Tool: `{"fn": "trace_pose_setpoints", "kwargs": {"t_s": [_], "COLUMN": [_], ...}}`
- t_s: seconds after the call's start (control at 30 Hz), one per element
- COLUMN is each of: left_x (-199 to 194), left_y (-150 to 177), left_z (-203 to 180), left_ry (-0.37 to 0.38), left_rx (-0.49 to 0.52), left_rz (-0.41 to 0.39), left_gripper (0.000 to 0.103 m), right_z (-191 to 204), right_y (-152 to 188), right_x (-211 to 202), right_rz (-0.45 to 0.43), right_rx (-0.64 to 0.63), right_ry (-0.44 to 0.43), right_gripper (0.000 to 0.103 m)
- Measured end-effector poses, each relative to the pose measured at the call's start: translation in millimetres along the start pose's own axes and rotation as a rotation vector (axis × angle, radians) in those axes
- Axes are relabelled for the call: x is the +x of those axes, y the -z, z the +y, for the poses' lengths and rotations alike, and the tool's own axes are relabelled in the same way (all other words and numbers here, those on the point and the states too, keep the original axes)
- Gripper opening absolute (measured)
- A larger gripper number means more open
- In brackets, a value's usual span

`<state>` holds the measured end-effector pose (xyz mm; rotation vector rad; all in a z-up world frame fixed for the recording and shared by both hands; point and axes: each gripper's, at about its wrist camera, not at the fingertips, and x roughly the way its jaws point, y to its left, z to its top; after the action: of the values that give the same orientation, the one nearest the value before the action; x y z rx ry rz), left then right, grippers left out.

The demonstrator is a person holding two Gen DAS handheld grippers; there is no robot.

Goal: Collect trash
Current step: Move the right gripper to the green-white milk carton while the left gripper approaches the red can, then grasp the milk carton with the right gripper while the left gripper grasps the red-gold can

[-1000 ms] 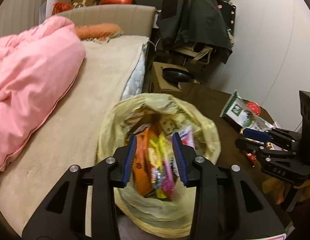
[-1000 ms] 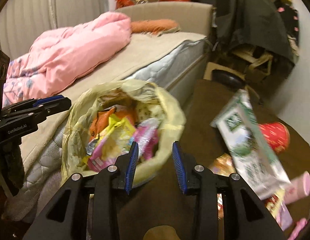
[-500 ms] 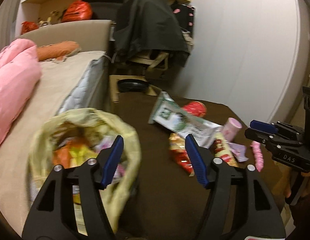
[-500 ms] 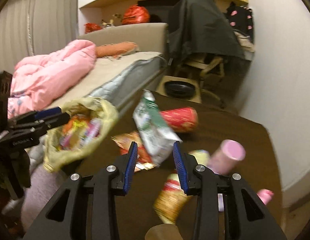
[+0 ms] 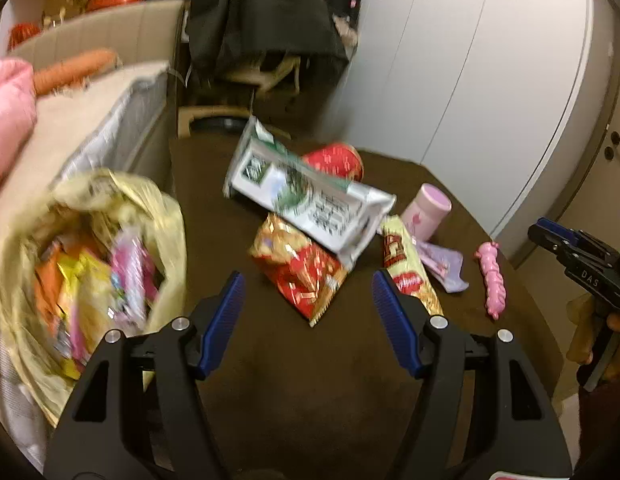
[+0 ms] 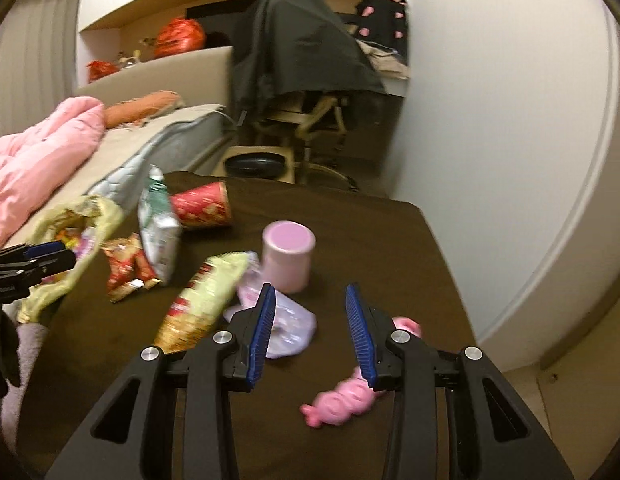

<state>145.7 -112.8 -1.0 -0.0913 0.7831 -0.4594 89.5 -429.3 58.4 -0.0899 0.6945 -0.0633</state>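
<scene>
A: Trash is lying scattered across the brown surface (image 5: pixel 293 400), and your left gripper (image 5: pixel 307 308) is hovering above it with its jaws spread wide, holding nothing. Just ahead of it sits the red snack bag (image 5: pixel 299 276).

B: And my right one?

A: Your right gripper (image 6: pixel 312 328) is also spread and empty, hanging over the lilac wrapper (image 6: pixel 287 320), with the pink wrapped candy (image 6: pixel 342 398) just beside its right finger.

B: How should I be taking the next piece?

A: My judgement: you should be lowering squarely over one flat wrapper, closing on a crinkled edge rather than the middle, since thin film will likely slip. Keep the yellow trash bag (image 5: pixel 165 216), standing at the left edge of the surface beside the bed (image 5: pixel 89 112), within easy reach.

B: What is left, counted?

A: I am counting seven loose pieces: one red snack bag, one green-and-white pouch (image 5: pixel 305 196) lying partly over it, one red cup (image 6: pixel 201 210) on its side, one pink tub (image 6: pixel 287 258) upright, one yellow-green packet (image 6: pixel 201 300), one lilac wrapper, one pink candy. One bag, already partly filled.
</scene>
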Motion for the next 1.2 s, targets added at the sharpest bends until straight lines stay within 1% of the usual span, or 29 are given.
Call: {"fn": "trace_pose_setpoints", "kwargs": {"t_s": [0.07,0.13,0.23,0.3,0.33,0.43,0.53,0.6,0.7,0.73,0.83,0.87,0.93,1.03,1.1,1.13,1.2], "left_x": [9,12,14,17,18,22,25,24,20,19,16,16,13,7,4,3,1], "left_y": [4,6,8,6,4,-8,-22,-28,-29,-28,-26,-26,-23,-18,-16,-14,-12], "left_z": [3,4,5,7,8,10,14,19,36,42,65,71,86,99,106,110,115], "left_ry": [0.015,0.016,-0.001,-0.007,-0.006,0.006,0.005,-0.008,-0.036,-0.043,-0.052,-0.054,-0.056,-0.065,-0.064,-0.061,-0.054], "left_rx": [-0.029,-0.034,-0.039,-0.062,-0.07,-0.082,-0.088,-0.089,-0.086,-0.091,-0.125,-0.137,-0.157,-0.158,-0.161,-0.163,-0.167], "left_rz": [0.055,0.073,0.06,0.049,0.048,0.026,0.013,0.005,-0.003,-0.002,0.013,0.017,0.019,0.017,0.018,0.018,0.016], "left_gripper": [0.063,0.063,0.063,0.063,0.063,0.063,0.062,0.062,0.061,0.061,0.061,0.06,0.06,0.06,0.06,0.06,0.06], "right_z": [-12,-22,-41,-42,-37,-17,11,35,79,96,135,154,177,208,212,210,203], "right_y": [7,12,22,26,28,29,19,6,-23,-37,-67,-80,-92,-104,-104,-103,-97], "right_x": [2,6,11,16,19,28,40,47,57,63,80,92,108,143,158,159,155], "right_rz": [0.014,0.028,0.062,0.078,0.083,0.089,0.092,0.086,0.062,0.055,0.046,0.056,0.084,0.162,0.211,0.208,0.214], "right_rx": [0.014,0.041,0.119,0.123,0.102,0.048,0.019,-0.034,-0.15,-0.19,-0.271,-0.307,-0.354,-0.436,-0.446,-0.443,-0.427], "right_ry": [0.04,0.043,0.013,-0.029,-0.044,-0.058,-0.145,-0.197,-0.263,-0.299,-0.346,-0.364,-0.37,-0.326,-0.298,-0.291,-0.305], "right_gripper": [0.035,0.035,0.035,0.035,0.035,0.035,0.035,0.035,0.035,0.035,0.035,0.035,0.035,0.035,0.035,0.035,0.035]}}
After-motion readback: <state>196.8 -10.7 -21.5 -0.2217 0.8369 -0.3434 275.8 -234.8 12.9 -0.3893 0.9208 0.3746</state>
